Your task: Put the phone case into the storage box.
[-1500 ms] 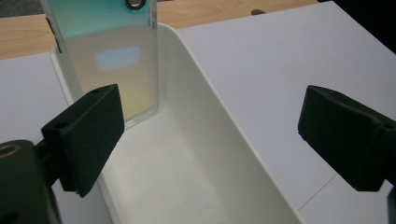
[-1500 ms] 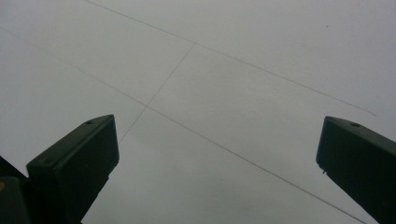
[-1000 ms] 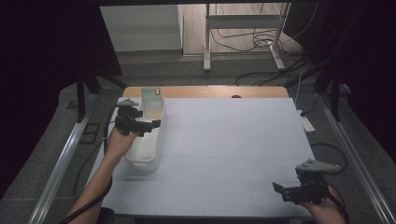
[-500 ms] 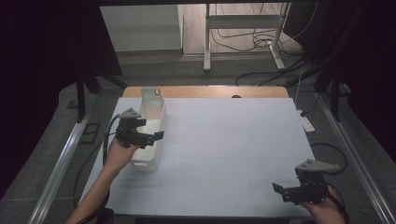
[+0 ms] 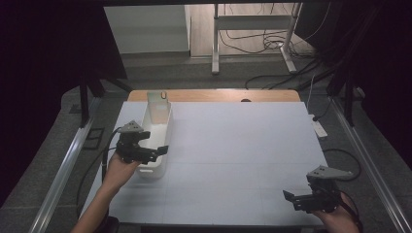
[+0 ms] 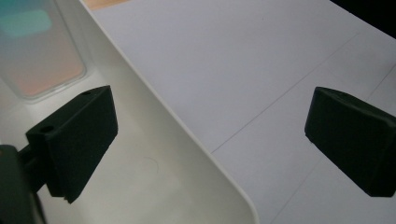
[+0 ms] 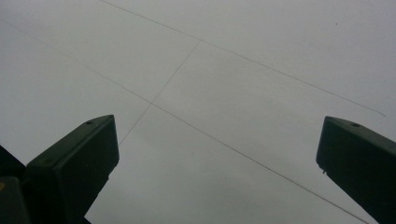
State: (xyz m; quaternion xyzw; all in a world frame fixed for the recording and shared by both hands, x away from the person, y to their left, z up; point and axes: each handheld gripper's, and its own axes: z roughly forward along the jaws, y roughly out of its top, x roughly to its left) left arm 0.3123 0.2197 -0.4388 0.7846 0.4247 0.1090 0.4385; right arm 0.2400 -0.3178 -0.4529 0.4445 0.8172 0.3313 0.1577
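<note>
Left gripper [image 5: 154,149] straddling the white bin's [image 5: 156,127] right wall, jaws gaping wide, gripping nothing.
Bin sitting far left on the table [image 5: 243,145]; best closing squarely on the wall. Right gripper [image 5: 291,199] idling wide open, near right.

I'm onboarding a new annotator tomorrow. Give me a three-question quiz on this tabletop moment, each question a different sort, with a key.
1. True or false: the left gripper has its jaws straddling the long wall of the white bin, one jaw inside and one outside.
2. Multiple choice: the right gripper is (A) shut on the bin, (B) open with nothing between its jaws, (C) shut on a cable.
3. Fill in: the clear flat item stands at the ____ end of the bin, as seen from the person.

Key: 1 true. 2 B: it sits open above the white table cover near the person's edge. 3 far.
</note>
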